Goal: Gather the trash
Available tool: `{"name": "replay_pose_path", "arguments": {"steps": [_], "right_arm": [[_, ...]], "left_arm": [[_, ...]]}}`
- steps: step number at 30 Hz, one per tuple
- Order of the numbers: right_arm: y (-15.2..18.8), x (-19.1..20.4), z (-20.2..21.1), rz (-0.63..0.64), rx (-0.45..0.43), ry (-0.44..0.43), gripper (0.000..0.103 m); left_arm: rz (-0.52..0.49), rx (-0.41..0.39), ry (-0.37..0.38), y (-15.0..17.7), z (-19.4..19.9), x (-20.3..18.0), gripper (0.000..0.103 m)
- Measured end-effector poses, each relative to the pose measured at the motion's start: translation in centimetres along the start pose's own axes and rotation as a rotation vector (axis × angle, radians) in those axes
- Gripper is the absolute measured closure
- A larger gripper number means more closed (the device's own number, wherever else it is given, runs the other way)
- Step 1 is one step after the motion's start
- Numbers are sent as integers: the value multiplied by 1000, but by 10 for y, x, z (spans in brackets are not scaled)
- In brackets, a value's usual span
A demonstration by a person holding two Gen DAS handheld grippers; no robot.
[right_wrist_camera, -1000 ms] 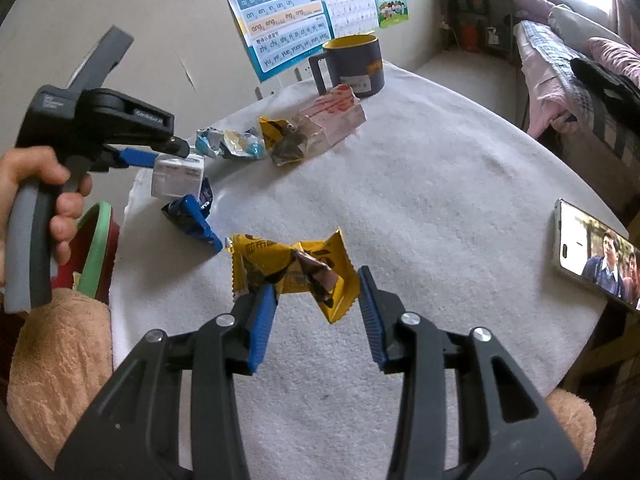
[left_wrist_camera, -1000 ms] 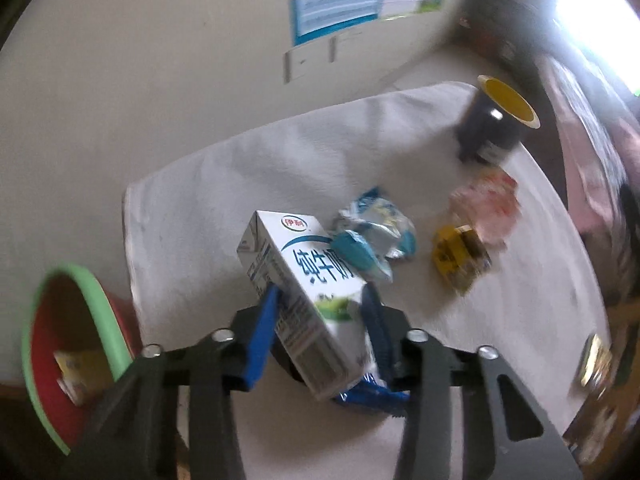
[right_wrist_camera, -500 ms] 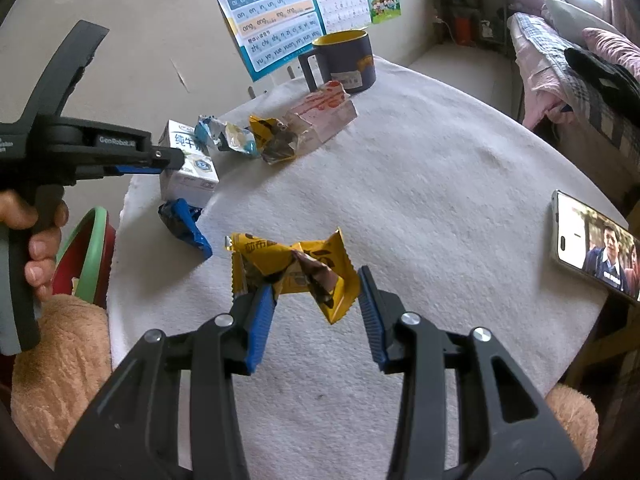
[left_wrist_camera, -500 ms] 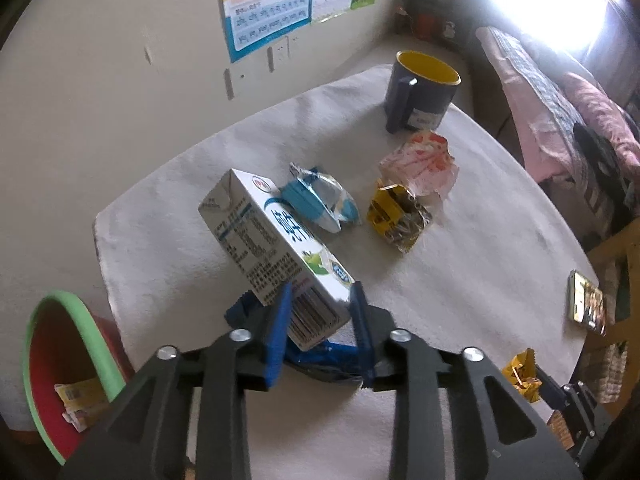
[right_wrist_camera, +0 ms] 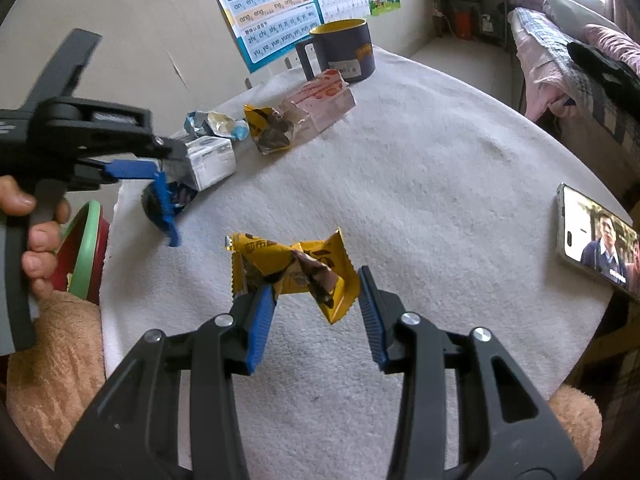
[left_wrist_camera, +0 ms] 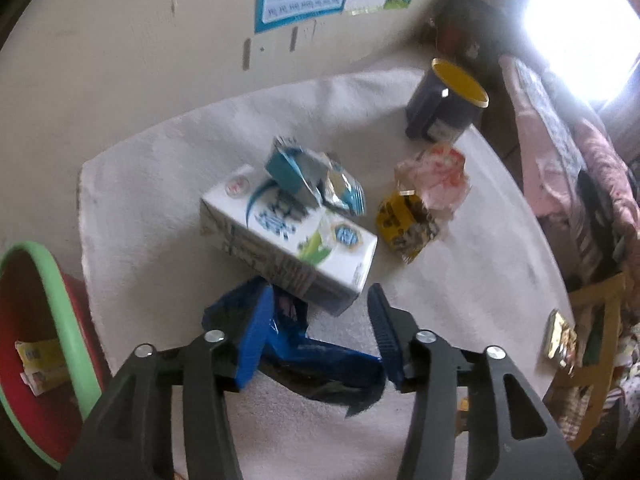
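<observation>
A white and blue milk carton lies on its side on the white-clothed table. My left gripper hovers over the carton's near end with its jaws opening, and the pads stand clear of the carton. A crumpled dark blue wrapper lies under the left fingers. In the right wrist view my right gripper is shut on a yellow snack wrapper held above the cloth. That view also shows the left gripper beside the carton.
A red bin with a green rim stands off the table's left edge with wrappers inside. A blue-silver wrapper, a yellow wrapper and a pink wrapper lie beyond the carton. A dark mug stands at the back, a phone at the right edge.
The left gripper has set the milk carton down on the cloth and spread its jaws off it. The right gripper and its yellow wrapper have not moved.
</observation>
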State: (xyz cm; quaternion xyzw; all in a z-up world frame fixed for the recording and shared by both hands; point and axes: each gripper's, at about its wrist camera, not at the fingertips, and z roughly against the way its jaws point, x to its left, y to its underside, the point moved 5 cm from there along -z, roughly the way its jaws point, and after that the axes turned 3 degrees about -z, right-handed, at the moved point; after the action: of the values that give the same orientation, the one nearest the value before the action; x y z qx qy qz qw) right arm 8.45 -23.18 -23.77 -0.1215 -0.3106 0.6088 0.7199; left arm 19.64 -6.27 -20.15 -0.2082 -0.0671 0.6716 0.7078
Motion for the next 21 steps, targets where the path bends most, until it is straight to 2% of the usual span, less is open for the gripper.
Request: {"name": "replay_pose_path", "arguments": {"steps": [5, 9, 14, 17, 19, 21], "right_arm": [[0, 0, -1, -2, 2, -1, 62], [-1, 0, -1, -1, -2, -4, 62], [-1, -1, -1, -4, -2, -7, 62], [-1, -1, -3, -9, 0, -8, 62], [-1, -1, -3, -10, 1, -11, 62], [-2, 0, -5, -9, 4, -12, 62]], "left_arm": [[61, -15, 7, -10, 3, 11, 49], [55, -4, -26, -19, -6, 11, 48], [119, 60, -24, -15, -16, 19, 47], [98, 25, -43, -6, -2, 21, 47], [69, 5, -66, 0, 8, 24, 38], [53, 24, -69, 5, 8, 25, 37]]}}
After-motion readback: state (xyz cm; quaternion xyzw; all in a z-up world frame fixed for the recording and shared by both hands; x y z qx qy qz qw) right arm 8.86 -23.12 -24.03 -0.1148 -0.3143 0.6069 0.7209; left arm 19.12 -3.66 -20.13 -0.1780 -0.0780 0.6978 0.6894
